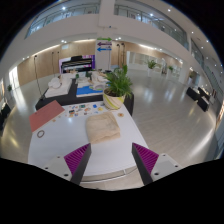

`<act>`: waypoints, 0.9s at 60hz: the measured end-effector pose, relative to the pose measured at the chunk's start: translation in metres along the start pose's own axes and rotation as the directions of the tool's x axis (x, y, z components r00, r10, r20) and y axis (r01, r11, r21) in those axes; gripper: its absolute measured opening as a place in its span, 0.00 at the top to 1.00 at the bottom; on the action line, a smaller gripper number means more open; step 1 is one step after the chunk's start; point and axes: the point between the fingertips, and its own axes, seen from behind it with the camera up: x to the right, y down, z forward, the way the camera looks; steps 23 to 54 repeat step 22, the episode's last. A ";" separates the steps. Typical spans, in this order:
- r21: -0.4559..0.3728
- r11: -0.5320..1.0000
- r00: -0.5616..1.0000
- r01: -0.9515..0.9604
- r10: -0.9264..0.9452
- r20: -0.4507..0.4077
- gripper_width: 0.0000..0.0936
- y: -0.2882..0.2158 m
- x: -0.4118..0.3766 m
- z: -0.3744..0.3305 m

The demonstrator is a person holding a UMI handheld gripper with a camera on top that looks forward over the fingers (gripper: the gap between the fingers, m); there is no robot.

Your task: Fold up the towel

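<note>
A big bright hall stretches away here, its pale polished floor [160,110] shining under the lights and lying wide open to the right of the furniture, all the way to some dark seats [199,97] near the far wall. Beyond everything else stands a dark cabinet [77,64] with something purple on top.

In the middle of that floor sits a long white tabletop [60,135]. Its near edge runs just ahead of the tongs [111,159], and its right edge slants away toward the far end, with bare floor right beside it. At the far end a green potted plant [116,88] in a yellow pot marks the corner. To the left of the plant lies a blue flat item [90,89], and left again a pile of white things [60,86] I cannot make out.

A reddish-brown flat board [45,115] lies along the left edge of the tabletop, tilted toward the corner. Beside it is a small round object [74,116], too small to identify.

The towel [102,126], beige and already bunched into a rough squarish heap, rests on the tabletop just beyond the tongs, roughly in line with the gap between them, with white surface showing on every side of it.

The tongs are spread wide and hold nothing; their magenta pads [77,154] hover above the near strip of tabletop, apart from the towel.
</note>
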 end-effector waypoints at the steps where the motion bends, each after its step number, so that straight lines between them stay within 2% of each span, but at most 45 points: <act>1: 0.000 1.000 1.000 -0.003 0.003 0.006 0.09 0.000 -0.002 0.000; 11: -0.004 0.997 0.997 0.073 -0.073 0.010 0.08 0.008 -0.012 0.001; 54: -0.008 0.998 0.997 0.068 -0.068 0.020 0.09 0.013 -0.020 0.001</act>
